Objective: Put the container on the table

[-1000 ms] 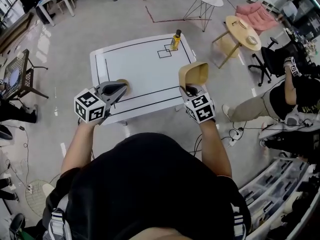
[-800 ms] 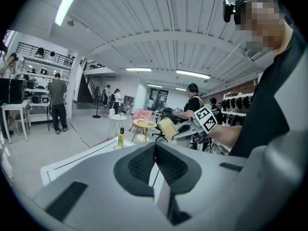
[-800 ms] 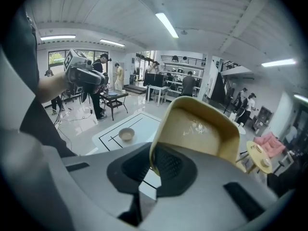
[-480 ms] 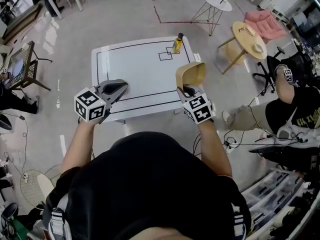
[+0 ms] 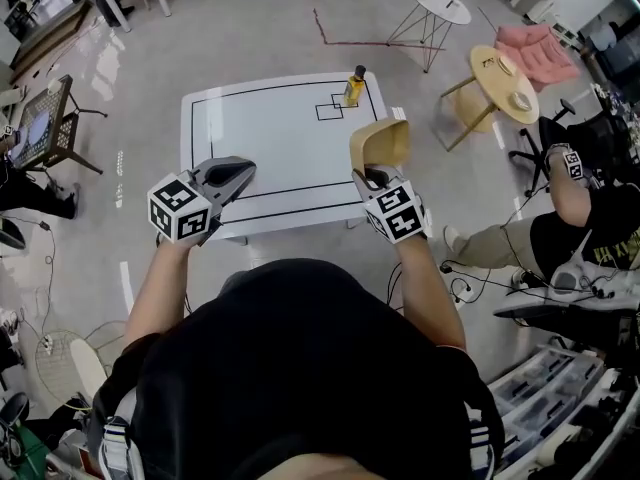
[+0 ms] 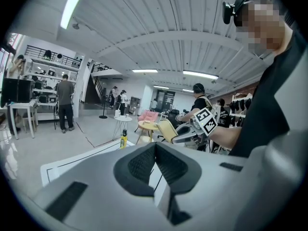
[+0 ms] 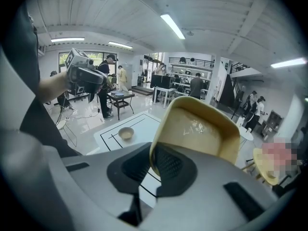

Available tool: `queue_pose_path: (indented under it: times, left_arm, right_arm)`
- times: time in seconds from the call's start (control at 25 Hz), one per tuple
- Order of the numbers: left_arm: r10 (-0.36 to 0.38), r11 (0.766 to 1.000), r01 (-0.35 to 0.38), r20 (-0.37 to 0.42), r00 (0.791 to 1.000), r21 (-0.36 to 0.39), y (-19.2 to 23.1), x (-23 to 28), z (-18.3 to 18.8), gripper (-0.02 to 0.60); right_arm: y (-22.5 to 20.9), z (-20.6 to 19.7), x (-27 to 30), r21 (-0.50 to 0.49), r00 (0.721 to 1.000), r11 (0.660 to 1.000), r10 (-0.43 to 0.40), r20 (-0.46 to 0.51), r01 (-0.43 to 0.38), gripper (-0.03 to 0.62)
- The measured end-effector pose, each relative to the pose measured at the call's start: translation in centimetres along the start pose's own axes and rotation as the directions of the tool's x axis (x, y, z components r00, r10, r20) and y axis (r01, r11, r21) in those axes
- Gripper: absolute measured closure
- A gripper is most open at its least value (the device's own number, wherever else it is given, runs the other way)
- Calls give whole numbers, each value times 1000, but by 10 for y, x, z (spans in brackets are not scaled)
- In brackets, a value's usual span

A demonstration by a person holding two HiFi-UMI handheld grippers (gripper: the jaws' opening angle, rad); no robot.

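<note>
A person stands at a white table with a gripper in each hand. The right gripper is clamped on the wall of a tan container, one jaw inside and the other outside, near its base. The container is tipped on its side and held in the air over the table's near right corner, not touching the top. The left gripper hangs over the near left part of the table with its jaws together on nothing.

The container looks empty and thin-walled (the inner face has a slight sheen), so it is probably light and fairly stiff, though likely to flex if squeezed hard. Its smooth wall could slide between the pads. The wall or rim seems the sensible place to hold, since the body looks too broad for the jaws. It would need turning upright before it is set down, or it may land on its side.

By count there are one container and two grippers. On the marked table stand one yellow bottle, by the small square at the far edge, and one bowl, which shows only in the right gripper view.
</note>
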State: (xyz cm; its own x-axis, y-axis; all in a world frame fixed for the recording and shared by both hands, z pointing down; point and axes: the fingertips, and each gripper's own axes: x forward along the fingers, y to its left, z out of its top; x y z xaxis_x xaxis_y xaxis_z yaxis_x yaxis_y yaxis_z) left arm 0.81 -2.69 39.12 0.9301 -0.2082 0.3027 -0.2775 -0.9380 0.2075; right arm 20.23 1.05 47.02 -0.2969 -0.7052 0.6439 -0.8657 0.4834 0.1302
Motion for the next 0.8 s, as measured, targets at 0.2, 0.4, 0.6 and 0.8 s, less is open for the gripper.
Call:
queue_pose_path:
  times: [0.2,0.4,0.6,0.8]
  left_arm:
    - [18,1000,-18,1,1000,-6,1,1,-3,574]
    - [37,999,-37,11,999,-17,5,1,-2,574]
    - [36,999,-36,14,999,-20,6,5,-5,574]
    - [32,999,-32,3,999,-21,2,5,-7,574]
  right_arm:
    - [-5,2,3,-16,1000,1000,9,3,-9,579]
    - [-8,5,5,-28,1000,999,22,2,-22,579]
    - [-7,5,10,-40,1000,999,30,-2,-30,579]
    - [-8,3,10,-38,999,999,36,-8,-36,579]
